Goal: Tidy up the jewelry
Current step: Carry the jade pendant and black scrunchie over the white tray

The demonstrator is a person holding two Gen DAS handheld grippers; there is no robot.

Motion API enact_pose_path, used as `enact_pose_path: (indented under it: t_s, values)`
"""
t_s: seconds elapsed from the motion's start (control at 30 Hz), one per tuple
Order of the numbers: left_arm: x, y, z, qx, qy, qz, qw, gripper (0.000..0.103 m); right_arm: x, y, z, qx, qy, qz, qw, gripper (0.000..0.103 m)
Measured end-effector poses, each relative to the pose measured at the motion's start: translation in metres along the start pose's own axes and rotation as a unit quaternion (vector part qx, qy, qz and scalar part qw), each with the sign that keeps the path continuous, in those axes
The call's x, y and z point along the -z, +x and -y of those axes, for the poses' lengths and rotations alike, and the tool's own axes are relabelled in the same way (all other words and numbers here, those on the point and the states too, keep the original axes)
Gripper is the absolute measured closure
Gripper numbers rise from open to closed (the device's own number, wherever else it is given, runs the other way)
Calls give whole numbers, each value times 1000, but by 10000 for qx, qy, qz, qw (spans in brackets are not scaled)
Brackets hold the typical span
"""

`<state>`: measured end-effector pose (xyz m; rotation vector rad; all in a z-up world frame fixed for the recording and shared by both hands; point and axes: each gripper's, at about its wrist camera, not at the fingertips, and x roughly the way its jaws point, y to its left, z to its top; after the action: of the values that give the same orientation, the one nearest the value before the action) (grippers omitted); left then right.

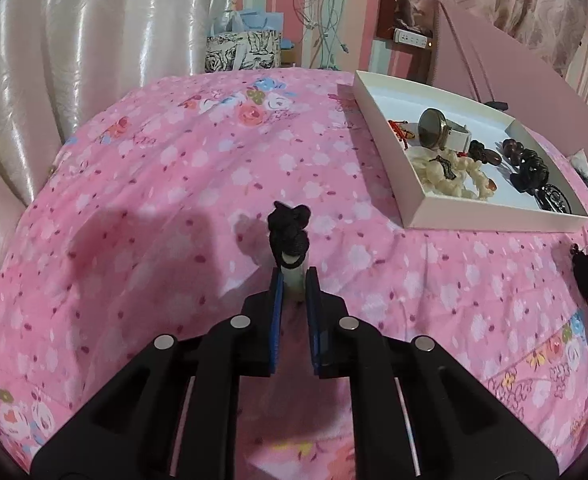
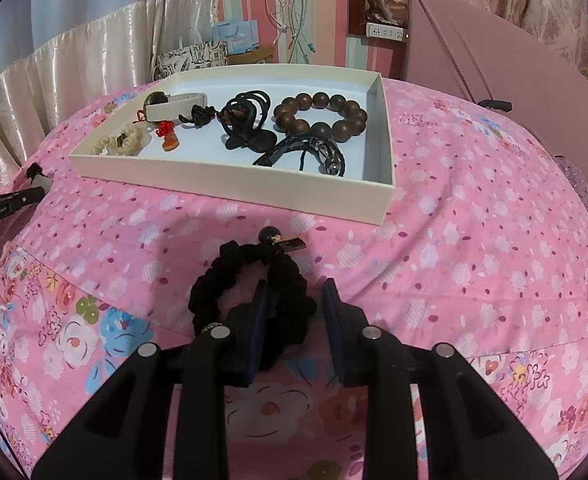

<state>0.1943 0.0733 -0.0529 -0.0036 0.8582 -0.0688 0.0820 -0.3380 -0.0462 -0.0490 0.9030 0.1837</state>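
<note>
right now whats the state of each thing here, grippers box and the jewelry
left gripper: shut on a pale pendant with a black knotted cord
right gripper: jaws part open, astride one side of the black scrunchie, not visibly clamping it
white box: open, no lid on
wooden bead bracelet: lying flat in the box
watch: standing on edge in the box

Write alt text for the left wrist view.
The left claw pinches a pale pendant with a black knotted cord above a pink floral bedspread. A white tray of jewelry sits at upper right.
</note>
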Motion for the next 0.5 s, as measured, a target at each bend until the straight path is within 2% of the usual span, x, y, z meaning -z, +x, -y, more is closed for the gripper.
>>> enact_pose_path:
  t_s: [0.33,0.5]
  values:
    - [-9,7,1,-29,-83,79,9999,94,0,0,2,-73,65,10,10000,75]
    - [-8,-4,-2,68,-167,265,9995,94,1,-3,5,-198,127,92,9997,92]
